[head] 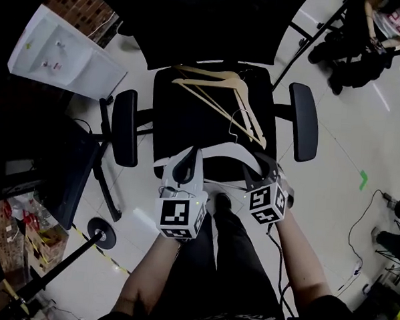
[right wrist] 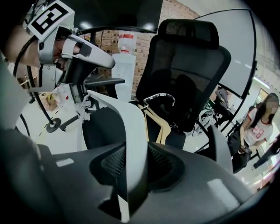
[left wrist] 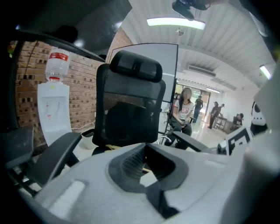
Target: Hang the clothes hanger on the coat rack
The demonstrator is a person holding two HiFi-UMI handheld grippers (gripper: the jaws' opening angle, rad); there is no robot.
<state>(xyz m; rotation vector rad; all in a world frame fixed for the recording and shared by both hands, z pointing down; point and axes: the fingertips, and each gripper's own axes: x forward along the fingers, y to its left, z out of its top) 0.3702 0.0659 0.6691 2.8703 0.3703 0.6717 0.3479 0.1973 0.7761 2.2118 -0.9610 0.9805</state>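
1. Head view: I am holding both grippers over the near edge of the black chair (head: 182, 125). The white hanger (head: 221, 147) is arching between my left gripper (head: 185, 155) and right gripper (head: 261, 171), just near of the wooden hangers (head: 217, 90) lying on the seat. No coat rack I can be sure of is showing.
2. Left gripper view: my left fingers (left wrist: 130, 164) are standing apart. Only a pale patch is showing low in the gap, and I can see nothing being pinched.
3. Right gripper view: my right fingers (right wrist: 114, 164) are pinching the white hanger's (right wrist: 129, 127) broad band, which is running up and away to the left. I am judging that a single grip on such a smooth band risks the hanger swivelling or slipping. The loose end could also catch the wooden hangers or a chair arm.
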